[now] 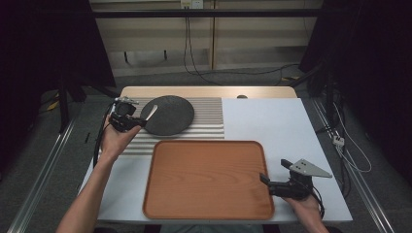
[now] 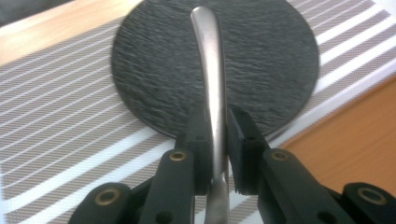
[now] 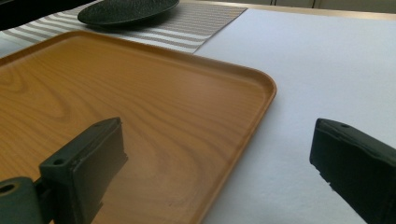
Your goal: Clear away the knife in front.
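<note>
Nearest the camera lies the tray [image 1: 209,179], a wide wooden one with a raised rim, set on the near middle of the table [image 1: 272,121]; its floor is bare, and it is judged to have been put there as the place to which things are to be brought. Beyond it, at the far left, a striped mat [image 1: 209,119] is spread so that the table is protected under the dishes, and on the mat's left part a round dark plate [image 1: 167,115] rests flat. Above the plate's left edge a metal utensil [image 1: 151,112] is held, of which only the handle can be seen, so that spoon, fork or knife cannot be told. It is clamped by the left gripper [image 1: 137,122], whose jaws are closed on it from both sides; in the left gripper view the handle [image 2: 212,84] is seen running straight out between the pads [image 2: 243,140] and over the plate [image 2: 154,70], apparently clear of its surface. Gripped low and in line with the jaws, it is kept from swinging while it is carried. At the near right, the right gripper [image 1: 272,180] is held just over the tray's right rim with its jaws spread wide and nothing between them; in the right gripper view that rim [image 3: 261,100] passes between the jaws. This hand is judged to be kept waiting, perhaps to steady the tray.
</note>
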Available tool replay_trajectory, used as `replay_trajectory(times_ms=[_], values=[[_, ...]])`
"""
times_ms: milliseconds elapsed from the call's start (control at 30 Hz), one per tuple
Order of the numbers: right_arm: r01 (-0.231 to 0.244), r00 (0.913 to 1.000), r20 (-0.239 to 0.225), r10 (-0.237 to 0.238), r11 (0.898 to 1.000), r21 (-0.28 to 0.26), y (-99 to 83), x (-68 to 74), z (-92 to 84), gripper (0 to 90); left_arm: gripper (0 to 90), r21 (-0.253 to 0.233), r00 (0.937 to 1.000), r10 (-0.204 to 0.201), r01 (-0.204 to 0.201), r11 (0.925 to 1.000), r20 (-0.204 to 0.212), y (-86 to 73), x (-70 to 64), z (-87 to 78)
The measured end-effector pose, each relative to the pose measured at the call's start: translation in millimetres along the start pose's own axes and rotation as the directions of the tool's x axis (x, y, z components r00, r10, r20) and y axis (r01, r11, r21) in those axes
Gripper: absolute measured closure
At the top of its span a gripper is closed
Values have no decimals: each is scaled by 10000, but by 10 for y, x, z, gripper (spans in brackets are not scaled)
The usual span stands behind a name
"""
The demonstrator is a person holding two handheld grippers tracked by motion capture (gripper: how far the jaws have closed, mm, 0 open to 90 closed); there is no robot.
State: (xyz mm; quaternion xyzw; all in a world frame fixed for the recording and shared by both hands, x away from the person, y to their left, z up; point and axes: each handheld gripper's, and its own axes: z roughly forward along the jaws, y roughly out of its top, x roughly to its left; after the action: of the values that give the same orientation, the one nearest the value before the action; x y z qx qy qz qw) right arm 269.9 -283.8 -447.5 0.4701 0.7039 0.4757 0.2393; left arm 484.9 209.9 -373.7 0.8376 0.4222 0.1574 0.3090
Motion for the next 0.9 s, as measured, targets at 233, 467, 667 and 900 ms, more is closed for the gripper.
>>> replay_trajectory(times_ms=[233,467,667,900], values=[[-11,10000,15,11,10000,8,3,5,7,29,799,-15,9994,202,-202,9998,269,-21,-165,-5],[-32,10000,26,32,10000,-37,-3,1,-9,29,799,-68,9981,305,-302,9995,535,-27,-337,-6],[-10,10000,12,10,10000,-21,-2,1,-3,29,799,-202,9965,458,-445,9988,704,-27,-468,-29],[15,10000,-41,-15,10000,21,2,11,13,30,798,-233,9941,332,-310,9992,1035,-52,-609,-7]])
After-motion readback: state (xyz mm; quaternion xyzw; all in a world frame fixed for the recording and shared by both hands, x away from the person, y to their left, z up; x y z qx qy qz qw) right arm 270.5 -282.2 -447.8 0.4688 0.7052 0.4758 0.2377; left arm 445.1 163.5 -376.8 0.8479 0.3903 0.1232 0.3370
